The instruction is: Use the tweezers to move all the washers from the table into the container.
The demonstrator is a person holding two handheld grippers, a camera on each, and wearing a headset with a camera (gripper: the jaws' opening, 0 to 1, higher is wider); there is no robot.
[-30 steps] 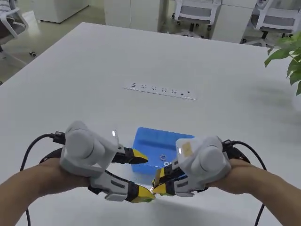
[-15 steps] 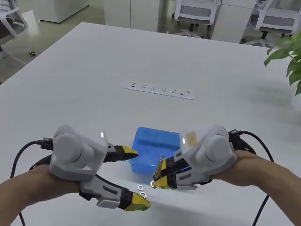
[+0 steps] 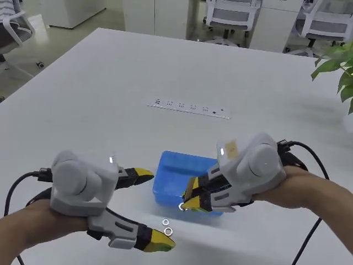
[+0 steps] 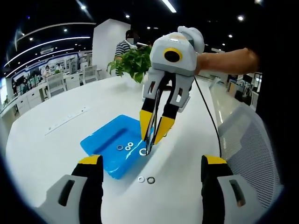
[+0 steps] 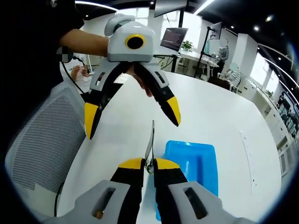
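At the near rim of the blue container [image 3: 172, 165], the right gripper [image 3: 188, 201] is clamped narrow on the shank of the tweezers [image 5: 150, 140]; the grip sits low on the shank, so the fine tips project well beyond the yellow jaws and reach the work without the jaws fouling the tray. The tweezer tips pinch one held washer [image 4: 143, 151] by its edge, just above the container's front wall; judged from this position, the transfer is at the release stage, and the washer must clear the rim before the pinch is relaxed. The left gripper [image 4: 152, 159] stands wide apart and holds nothing; it sits to the side of the container, probably to leave the approach path free. Deposited washers [image 4: 127, 148] lie close together on the container floor; two loose washers [image 4: 150, 179] lie side by side on the table [image 3: 110, 83], just in front of the container, and are left to collect. Risk: a release short of the rim drops the washer back onto the table.
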